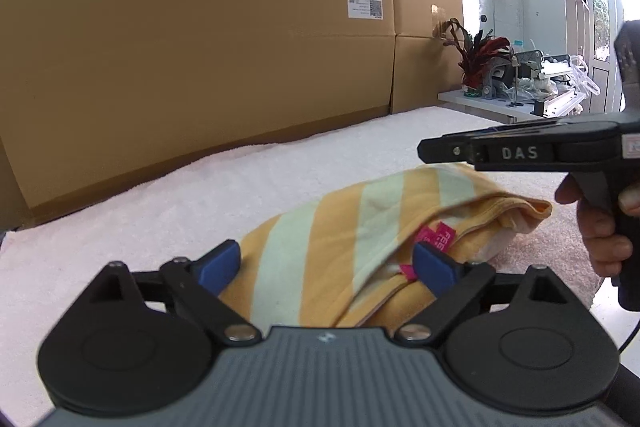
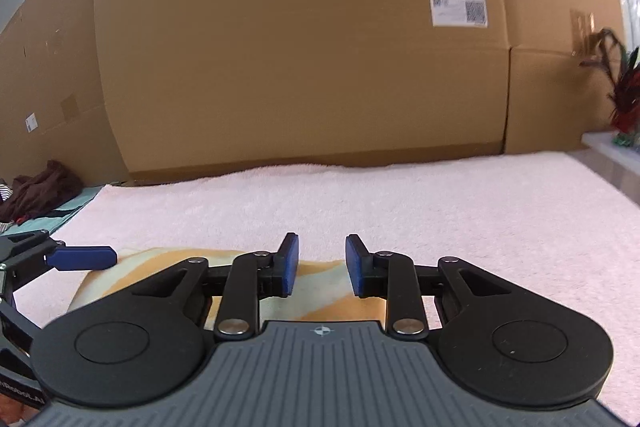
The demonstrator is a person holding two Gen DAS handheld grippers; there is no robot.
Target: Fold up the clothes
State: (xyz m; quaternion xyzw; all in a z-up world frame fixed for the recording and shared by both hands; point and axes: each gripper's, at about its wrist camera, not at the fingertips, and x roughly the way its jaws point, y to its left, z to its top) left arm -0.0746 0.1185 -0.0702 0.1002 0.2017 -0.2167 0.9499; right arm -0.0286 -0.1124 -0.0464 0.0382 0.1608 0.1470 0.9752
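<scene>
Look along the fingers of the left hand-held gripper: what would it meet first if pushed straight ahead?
Most likely the folded yellow-and-white striped garment. The left hand-held gripper is open, its blue pads straddling the cloth's near end, so the fabric lies right between them; the depth is hard to judge.

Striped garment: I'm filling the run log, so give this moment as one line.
striped garment: folded on white towel | left gripper: open, straddling it | right gripper: open, above its edge

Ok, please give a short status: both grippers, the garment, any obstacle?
Left gripper open, straddling the striped garment. Right gripper open, holding nothing. Garment folded on the white towel. No obstacle seen.
</scene>
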